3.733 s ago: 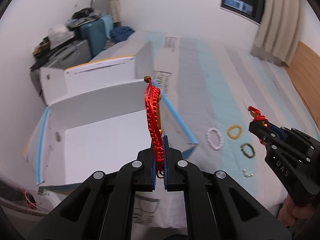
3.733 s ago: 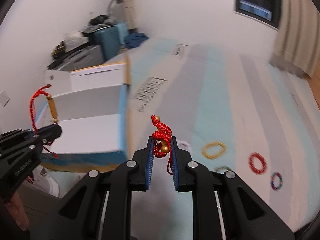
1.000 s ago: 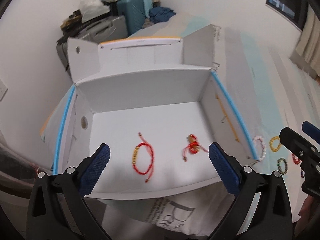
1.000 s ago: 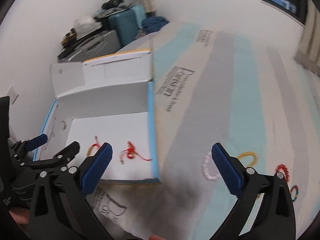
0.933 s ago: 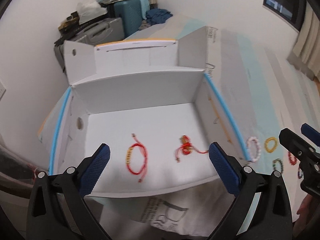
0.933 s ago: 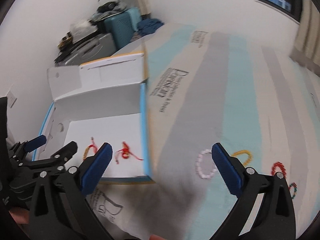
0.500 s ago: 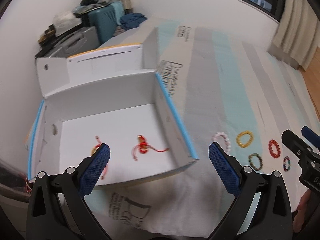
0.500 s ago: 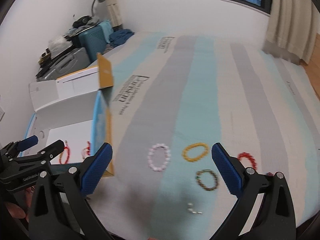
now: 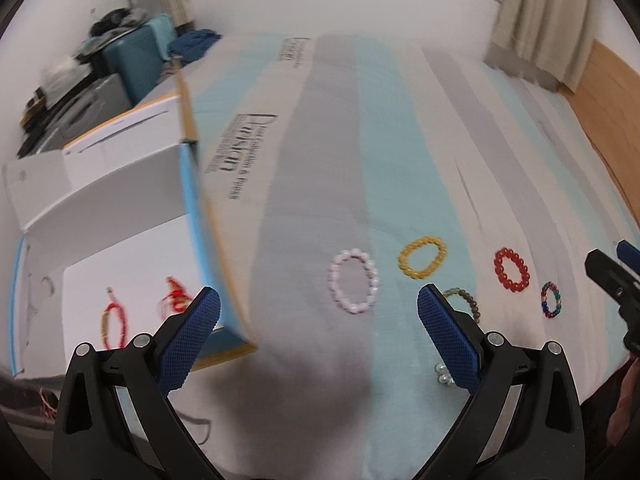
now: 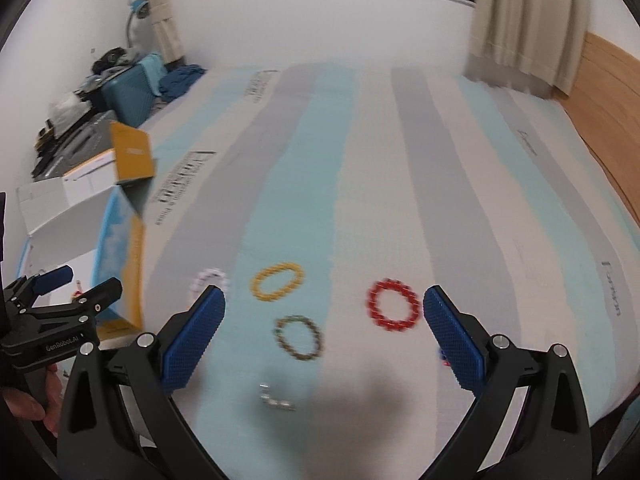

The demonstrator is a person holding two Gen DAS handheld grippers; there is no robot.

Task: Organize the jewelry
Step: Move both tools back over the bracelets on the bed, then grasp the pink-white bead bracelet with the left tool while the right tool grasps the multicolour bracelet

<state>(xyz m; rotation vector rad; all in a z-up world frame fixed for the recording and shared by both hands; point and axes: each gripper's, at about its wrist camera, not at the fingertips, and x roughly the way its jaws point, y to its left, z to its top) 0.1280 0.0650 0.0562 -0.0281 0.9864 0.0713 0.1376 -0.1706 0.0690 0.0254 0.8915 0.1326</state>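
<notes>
Beaded bracelets, six pieces, lying loose on the striped bedspread [image 10: 360, 168]: pink bracelet [image 9: 353, 281], nearest the box; yellow bracelet [image 9: 421, 257] just beside it; olive-brown bracelet [image 10: 298, 337] below the yellow one; red bracelet [image 10: 393, 309] further right; multicoloured bracelet [image 9: 551, 299] at the far right; none touching another; a short string of pearl-white beads [image 10: 276, 399] near the bed's front edge.

Cord bracelets, two pieces, red with gold beads, inside the open white box [image 9: 100, 200]: one looped [image 9: 112, 322], one bunched [image 9: 175, 297]; both on the box floor, apart from each other; box stands at the left edge of the bed, flaps raised.

Left gripper [image 9: 318, 334]: jaws spread wide, holding nothing, touching nothing; blue pads framing the pink bracelet from above; hovering over the bed beside the box.

Right gripper [image 10: 323, 340]: jaws likewise spread wide and empty; olive-brown and red bracelets lie between its pads in view; raised above the bedspread.

A hand [image 10: 28, 404] grips the left gripper's handle, low at the left edge of the right wrist view.
</notes>
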